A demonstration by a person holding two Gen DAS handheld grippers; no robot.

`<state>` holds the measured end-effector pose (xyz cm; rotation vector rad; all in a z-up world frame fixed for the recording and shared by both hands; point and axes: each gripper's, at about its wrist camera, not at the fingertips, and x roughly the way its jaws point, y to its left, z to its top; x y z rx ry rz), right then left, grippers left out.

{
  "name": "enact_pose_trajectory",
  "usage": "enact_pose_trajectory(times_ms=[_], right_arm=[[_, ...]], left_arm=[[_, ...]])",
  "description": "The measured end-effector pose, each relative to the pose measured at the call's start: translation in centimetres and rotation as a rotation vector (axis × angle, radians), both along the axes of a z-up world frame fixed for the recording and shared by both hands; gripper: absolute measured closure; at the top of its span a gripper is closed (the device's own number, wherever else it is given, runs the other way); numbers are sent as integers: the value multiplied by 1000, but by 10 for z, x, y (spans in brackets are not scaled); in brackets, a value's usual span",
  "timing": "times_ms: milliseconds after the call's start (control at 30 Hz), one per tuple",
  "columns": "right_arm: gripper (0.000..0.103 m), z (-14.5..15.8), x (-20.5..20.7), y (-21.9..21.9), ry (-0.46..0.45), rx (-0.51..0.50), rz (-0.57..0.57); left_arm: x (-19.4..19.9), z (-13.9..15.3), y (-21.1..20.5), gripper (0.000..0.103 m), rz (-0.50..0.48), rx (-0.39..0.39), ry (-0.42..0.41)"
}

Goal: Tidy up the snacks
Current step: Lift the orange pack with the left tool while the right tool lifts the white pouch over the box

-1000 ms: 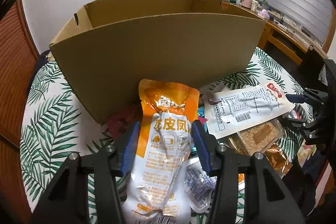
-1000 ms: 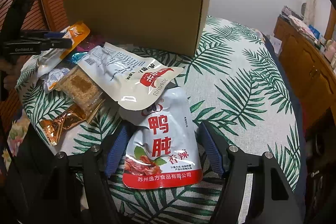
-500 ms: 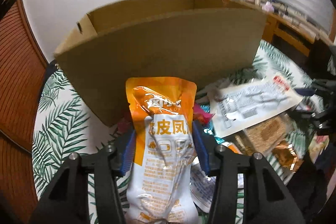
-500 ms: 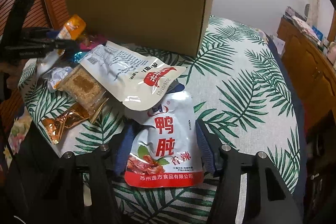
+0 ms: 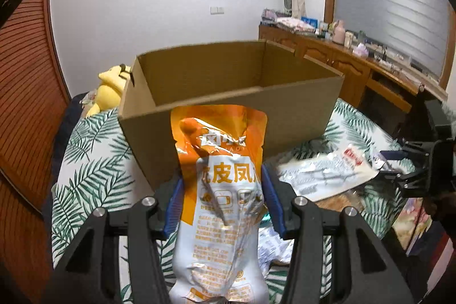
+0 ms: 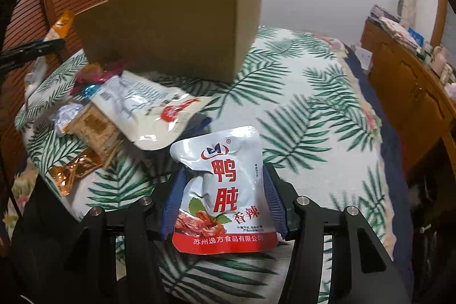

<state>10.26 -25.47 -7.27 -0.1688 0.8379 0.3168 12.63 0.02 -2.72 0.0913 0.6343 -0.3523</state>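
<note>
Jaws of the left gripper grip an orange and white snack pouch, raised just in front of the near wall of the open cardboard box. Jaws of the right gripper are closing on a white and red pouch, to the right of the snack pile on the leaf-print cloth.

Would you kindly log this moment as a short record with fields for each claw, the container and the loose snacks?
left claw: shut on the orange-and-white foil snack pouch, raised in front of the box
right claw: closing, pads pressing the white-and-red foil pouch
container: open brown cardboard box on the leaf-print cloth; nothing visible inside
loose snacks: large white flat pouch, clear pack of brown crisp squares, orange foil wrapper
</note>
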Motion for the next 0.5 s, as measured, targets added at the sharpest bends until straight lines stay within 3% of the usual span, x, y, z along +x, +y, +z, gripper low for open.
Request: enact_pose_trajectory(times_ms=[233,500], right_arm=[[48,20,1,-8,-45,26,-19],[48,65,11,5,-134,11,11]], left_arm=[[3,28,-4,54,5,-33,-63],[24,63,-6,53,27,-60,-117]])
